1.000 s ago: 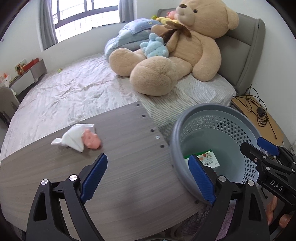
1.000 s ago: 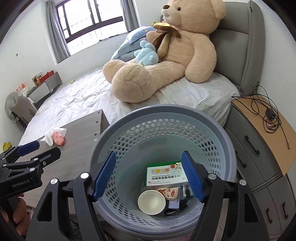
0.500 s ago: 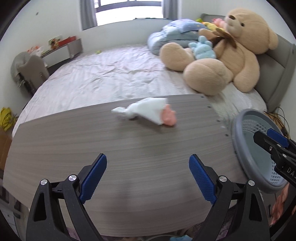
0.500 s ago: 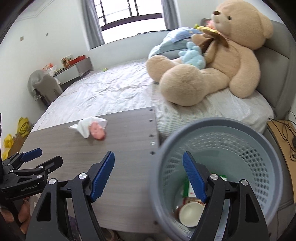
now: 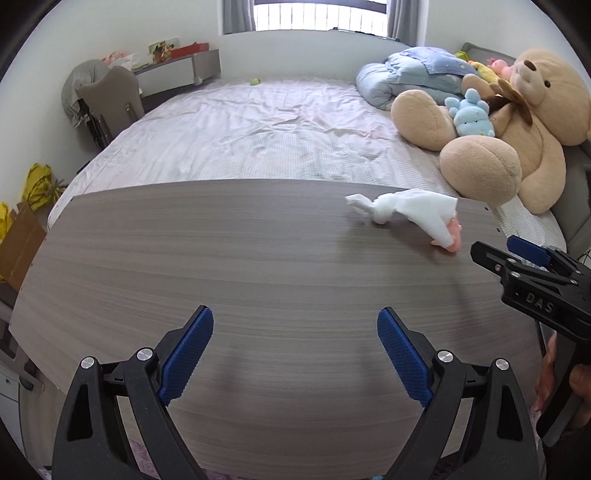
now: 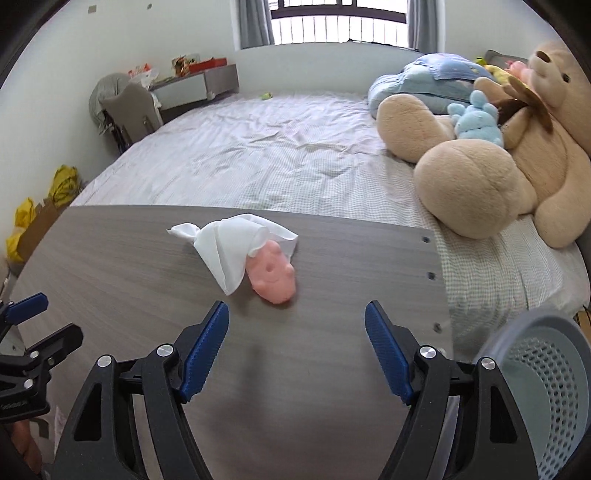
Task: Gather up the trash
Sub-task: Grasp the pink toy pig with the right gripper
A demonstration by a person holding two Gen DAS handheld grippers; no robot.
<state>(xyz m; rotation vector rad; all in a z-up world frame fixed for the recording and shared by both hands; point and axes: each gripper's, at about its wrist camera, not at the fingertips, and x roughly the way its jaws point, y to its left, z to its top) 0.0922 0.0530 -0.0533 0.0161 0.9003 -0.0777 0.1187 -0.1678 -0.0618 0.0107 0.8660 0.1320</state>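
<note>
Both grippers empty, jaws spread: right gripper (image 6: 295,347) just short of the tissue (image 6: 229,247) draped over a pink lump (image 6: 275,275) on the bench (image 6: 110,266); left gripper (image 5: 295,347) well apart. Risk: pinching tissue alone, the lump slips out; basket (image 6: 546,387) sits off the bench edge.

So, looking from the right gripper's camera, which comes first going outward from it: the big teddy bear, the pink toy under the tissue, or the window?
1. Pink toy, on the board just ahead of the right gripper.
2. Teddy bear, on the bed to the right.
3. Window, on the far wall.
</note>
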